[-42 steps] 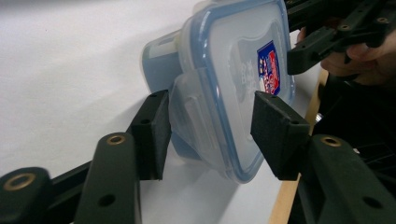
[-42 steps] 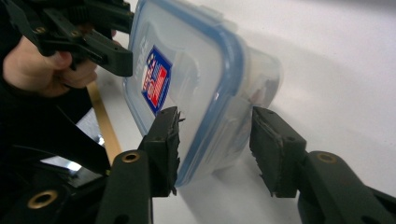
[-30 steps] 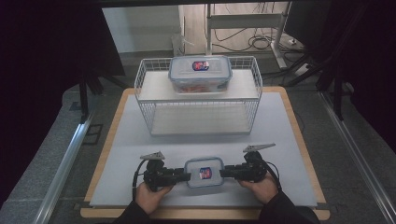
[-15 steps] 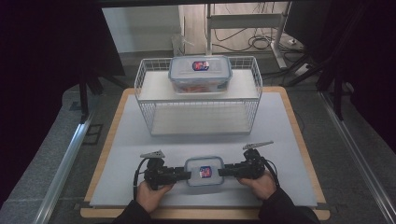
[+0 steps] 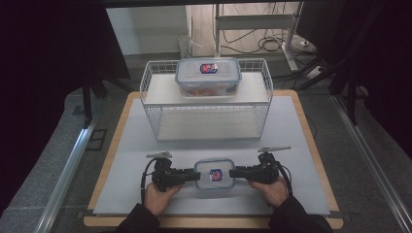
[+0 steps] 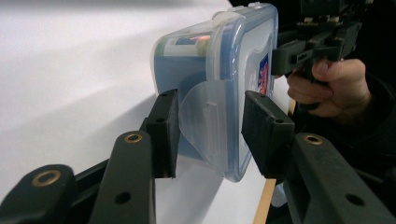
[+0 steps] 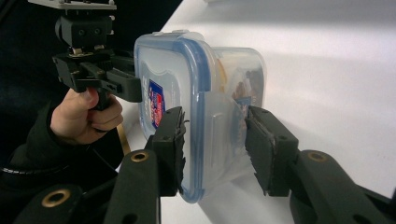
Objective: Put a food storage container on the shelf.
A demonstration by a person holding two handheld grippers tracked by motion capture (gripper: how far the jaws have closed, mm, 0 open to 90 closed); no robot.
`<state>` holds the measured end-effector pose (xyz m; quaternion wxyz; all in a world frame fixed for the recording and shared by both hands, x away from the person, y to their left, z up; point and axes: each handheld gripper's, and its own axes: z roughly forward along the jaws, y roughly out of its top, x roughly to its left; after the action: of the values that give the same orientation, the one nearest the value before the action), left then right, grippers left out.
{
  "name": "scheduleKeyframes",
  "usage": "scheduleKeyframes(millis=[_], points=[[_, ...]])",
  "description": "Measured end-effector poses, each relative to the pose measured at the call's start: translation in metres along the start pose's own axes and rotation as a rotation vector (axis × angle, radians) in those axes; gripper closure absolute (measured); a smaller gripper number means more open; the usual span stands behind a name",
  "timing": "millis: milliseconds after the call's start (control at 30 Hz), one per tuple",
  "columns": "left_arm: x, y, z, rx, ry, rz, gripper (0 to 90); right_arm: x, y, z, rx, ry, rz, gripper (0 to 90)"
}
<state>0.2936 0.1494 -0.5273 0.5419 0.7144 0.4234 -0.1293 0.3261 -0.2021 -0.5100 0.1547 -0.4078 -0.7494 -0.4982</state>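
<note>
The left gripper [image 5: 193, 176] is held at the near middle of the table. Its black jaws have just been closed a little further. Between them lies the left end of a small clear plastic food container with a blue-rimmed lid [image 5: 214, 174]. In the left gripper view, one pad [image 6: 164, 133] is set against the clear latch flap and base, and the other against the lid's rim. The end appears to be grasped rather than merely straddled.

The right gripper [image 5: 233, 172] is mirrored on the right end of the same container. Its jaws have also just been closed slightly, and both pads are seen meeting lid and flap, so this end is judged clamped too.

Compared with a second ago, the container is found in almost the same near-centre spot on the pale grey table mat [image 5: 136, 150], only a touch farther from the person. Whether it has left the mat cannot be told. A firm two-sided hold seems to be settled, so a lift is judged to be the likely next step.

Farther off, a white wire rack [image 5: 148, 97] stands unchanged. A larger clear lidded container [image 5: 208, 77] is kept on its upper shelf, and the lower shelf is free.
</note>
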Motion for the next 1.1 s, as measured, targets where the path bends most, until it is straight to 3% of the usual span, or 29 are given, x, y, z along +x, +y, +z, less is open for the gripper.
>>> scheduleKeyframes(millis=[333, 833, 1100], points=[[-0.012, 0.028, -0.016, -0.017, 0.016, 0.067, 57.6, 0.016, 0.018, -0.006, -0.031, 0.01, -0.038, 58.4], [-0.03, 0.073, -0.037, -0.073, 0.019, 0.114, 57.6, 0.042, 0.07, -0.02, -0.061, 0.002, -0.126, 58.4], [-0.037, 0.095, -0.046, -0.103, 0.02, 0.123, 57.6, 0.052, 0.092, -0.025, -0.079, 0.003, -0.147, 58.4]])
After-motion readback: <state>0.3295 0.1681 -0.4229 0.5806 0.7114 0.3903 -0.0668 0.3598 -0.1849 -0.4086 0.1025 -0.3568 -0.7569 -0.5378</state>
